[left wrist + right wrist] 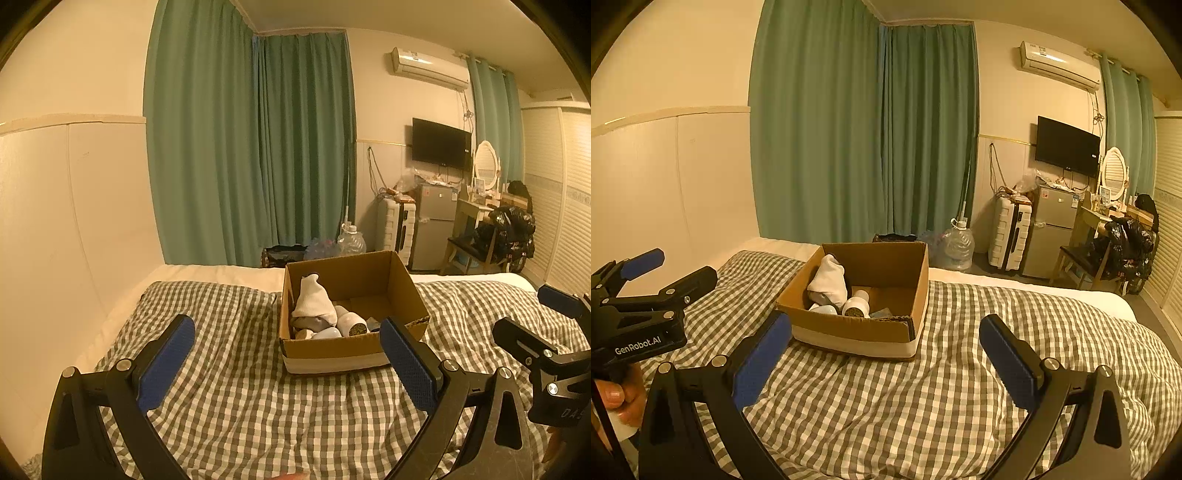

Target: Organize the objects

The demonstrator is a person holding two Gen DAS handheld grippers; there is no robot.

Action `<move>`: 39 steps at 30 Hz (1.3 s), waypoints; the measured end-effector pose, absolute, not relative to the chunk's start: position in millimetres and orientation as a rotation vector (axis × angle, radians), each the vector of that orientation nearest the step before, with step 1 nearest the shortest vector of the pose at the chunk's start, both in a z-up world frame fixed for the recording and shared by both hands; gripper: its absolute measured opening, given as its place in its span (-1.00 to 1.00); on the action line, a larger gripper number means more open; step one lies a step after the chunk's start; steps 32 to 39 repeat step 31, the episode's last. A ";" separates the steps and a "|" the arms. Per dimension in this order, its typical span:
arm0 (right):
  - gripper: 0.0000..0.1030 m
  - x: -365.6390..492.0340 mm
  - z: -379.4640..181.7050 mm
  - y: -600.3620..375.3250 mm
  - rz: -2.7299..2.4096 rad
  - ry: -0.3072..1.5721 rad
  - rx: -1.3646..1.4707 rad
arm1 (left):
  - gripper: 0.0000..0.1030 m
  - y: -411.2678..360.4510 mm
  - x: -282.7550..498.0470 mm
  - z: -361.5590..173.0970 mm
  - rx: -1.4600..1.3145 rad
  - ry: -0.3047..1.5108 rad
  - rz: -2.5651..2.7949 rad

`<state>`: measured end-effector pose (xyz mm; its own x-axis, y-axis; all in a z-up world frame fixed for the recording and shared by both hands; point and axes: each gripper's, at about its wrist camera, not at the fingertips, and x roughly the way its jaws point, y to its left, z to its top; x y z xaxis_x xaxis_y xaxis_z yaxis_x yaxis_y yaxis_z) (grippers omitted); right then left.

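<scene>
On the left, the left gripper [286, 347] is held above the checked blanket [229, 398], its blue-padded fingers [166, 363] spread wide and nothing gripped between them. Ahead, at the middle, a cardboard box [332, 354] is set on the blanket — inside it a white cloth bundle [314, 301] is leaned on the left wall, with white cups [352, 323] lying beside it. To the right, the right gripper [886, 350] is seen likewise spread wide and empty, just short of the box's near wall.
</scene>
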<state>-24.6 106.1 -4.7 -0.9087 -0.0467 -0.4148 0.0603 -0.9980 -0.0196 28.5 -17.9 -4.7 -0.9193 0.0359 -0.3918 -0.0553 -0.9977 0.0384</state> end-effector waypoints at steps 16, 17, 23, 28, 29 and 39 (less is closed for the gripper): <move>0.99 -23.9 -8.1 111.3 -3.016 0.042 0.684 | 1.00 -12.9 27.9 -4.5 -0.624 0.098 3.028; 0.99 -23.8 -8.3 110.6 -3.017 0.043 0.685 | 1.00 -13.0 28.1 -4.9 -0.623 0.097 3.029; 0.99 -22.9 -7.8 111.0 -3.009 0.034 0.686 | 1.00 -12.6 27.6 -5.4 -0.623 0.098 3.031; 0.99 -20.7 -6.3 110.4 -3.006 0.022 0.676 | 1.00 -12.2 27.8 -5.6 -0.630 0.098 3.029; 0.99 -20.6 -5.9 110.3 -3.006 0.022 0.677 | 1.00 -12.1 27.9 -5.6 -0.633 0.096 3.027; 0.99 -20.3 -5.4 111.3 -3.008 0.022 0.677 | 1.00 -11.2 28.4 -5.8 -0.638 0.095 3.025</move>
